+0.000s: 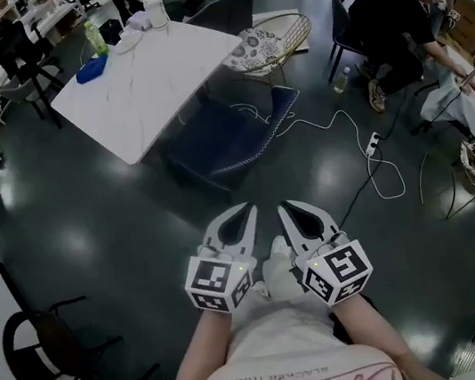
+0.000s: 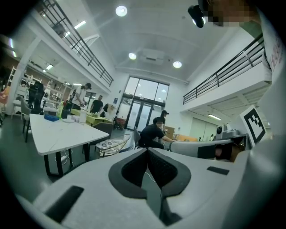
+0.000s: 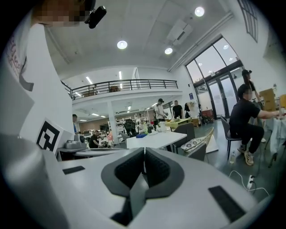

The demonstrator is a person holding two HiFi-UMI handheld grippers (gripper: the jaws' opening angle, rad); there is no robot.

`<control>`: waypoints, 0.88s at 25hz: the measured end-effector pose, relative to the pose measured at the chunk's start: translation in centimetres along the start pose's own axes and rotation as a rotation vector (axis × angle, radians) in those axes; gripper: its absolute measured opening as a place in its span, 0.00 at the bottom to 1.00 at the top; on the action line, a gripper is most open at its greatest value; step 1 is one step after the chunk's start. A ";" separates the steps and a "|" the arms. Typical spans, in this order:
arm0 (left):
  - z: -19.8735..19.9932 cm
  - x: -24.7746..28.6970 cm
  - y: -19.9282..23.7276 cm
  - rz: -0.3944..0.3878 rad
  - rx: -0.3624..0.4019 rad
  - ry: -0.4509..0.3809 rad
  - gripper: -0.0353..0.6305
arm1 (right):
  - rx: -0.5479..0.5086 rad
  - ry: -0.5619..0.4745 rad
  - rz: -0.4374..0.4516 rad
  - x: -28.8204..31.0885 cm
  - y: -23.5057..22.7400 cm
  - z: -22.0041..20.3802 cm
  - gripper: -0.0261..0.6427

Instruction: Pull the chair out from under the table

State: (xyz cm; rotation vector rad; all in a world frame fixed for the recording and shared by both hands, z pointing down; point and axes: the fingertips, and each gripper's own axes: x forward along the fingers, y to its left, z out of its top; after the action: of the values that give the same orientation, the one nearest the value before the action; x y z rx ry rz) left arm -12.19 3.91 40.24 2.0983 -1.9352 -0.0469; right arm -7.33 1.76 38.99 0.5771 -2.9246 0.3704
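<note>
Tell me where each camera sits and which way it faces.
Head view: on the person's head, looking steeply down at the white table and the chair under it; forearms, left gripper and right gripper show.
Left gripper view: rides the left gripper, facing the table along its own shut jaws.
Right gripper view: rides the right gripper, same heading, jaws shut.
Both gripper views share the table and a seated person.
</note>
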 end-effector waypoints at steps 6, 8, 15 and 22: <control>0.8 5.0 2.6 0.020 0.004 0.005 0.06 | 0.040 -0.008 -0.010 3.7 -4.9 1.2 0.05; 1.2 7.1 3.2 0.024 0.006 0.005 0.06 | 0.071 -0.023 0.001 4.9 -6.8 2.0 0.05; 2.0 14.2 5.1 0.059 0.050 0.034 0.06 | 0.133 0.040 -0.010 9.0 -14.2 2.2 0.05; 3.0 19.0 8.0 0.099 0.043 0.048 0.06 | 0.106 0.110 -0.013 13.4 -18.4 2.8 0.05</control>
State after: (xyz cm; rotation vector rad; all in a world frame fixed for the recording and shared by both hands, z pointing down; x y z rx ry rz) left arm -18.68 -15.74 42.41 2.0085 -2.0256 0.0654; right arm -12.68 -20.28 42.67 0.5697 -2.8085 0.5410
